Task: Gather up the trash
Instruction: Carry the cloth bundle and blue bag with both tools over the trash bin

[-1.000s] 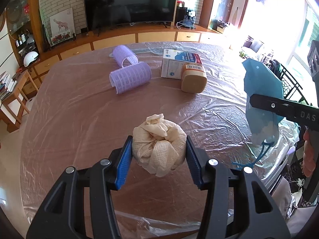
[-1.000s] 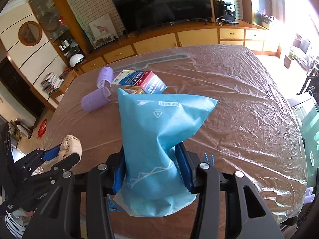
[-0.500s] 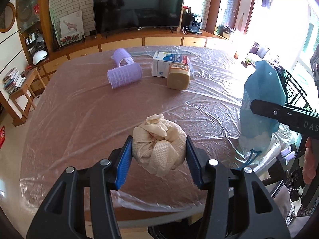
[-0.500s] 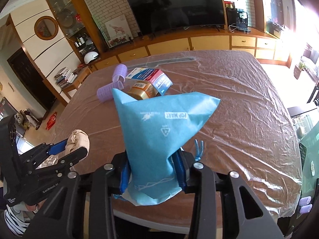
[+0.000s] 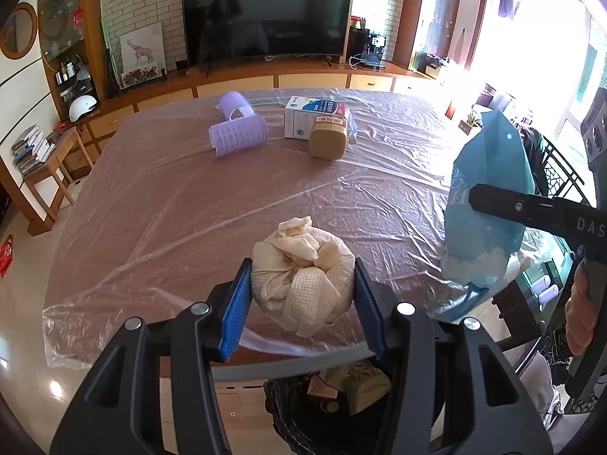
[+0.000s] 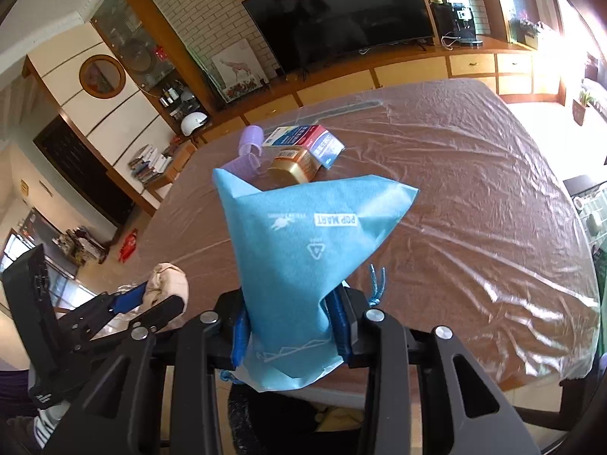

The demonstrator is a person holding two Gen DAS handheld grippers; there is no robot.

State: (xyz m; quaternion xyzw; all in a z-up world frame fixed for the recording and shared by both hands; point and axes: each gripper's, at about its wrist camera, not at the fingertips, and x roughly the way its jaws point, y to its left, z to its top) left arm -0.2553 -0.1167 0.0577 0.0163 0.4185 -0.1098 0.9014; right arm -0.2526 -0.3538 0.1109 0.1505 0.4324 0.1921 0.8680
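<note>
My left gripper (image 5: 301, 299) is shut on a crumpled cream cloth wad (image 5: 303, 280), held at the table's near edge above a black trash bin (image 5: 330, 409) with wrappers in it. My right gripper (image 6: 290, 326) is shut on a blue Pop Mart bag (image 6: 303, 242), also at the near edge; the bin's dark rim (image 6: 265, 417) shows below it. The blue bag (image 5: 489, 197) shows at the right of the left wrist view. The left gripper with the wad (image 6: 167, 288) shows at the lower left of the right wrist view.
On the plastic-covered table (image 5: 189, 208) lie two purple hair rollers (image 5: 237, 136), a white and blue carton (image 5: 315, 115) and a tan jar (image 5: 328, 138) on its side. A TV cabinet stands behind; a side table with books is at the left.
Both grippers have drawn back toward the table's near edge with their loads still held. The trash bin has come into view below them.
</note>
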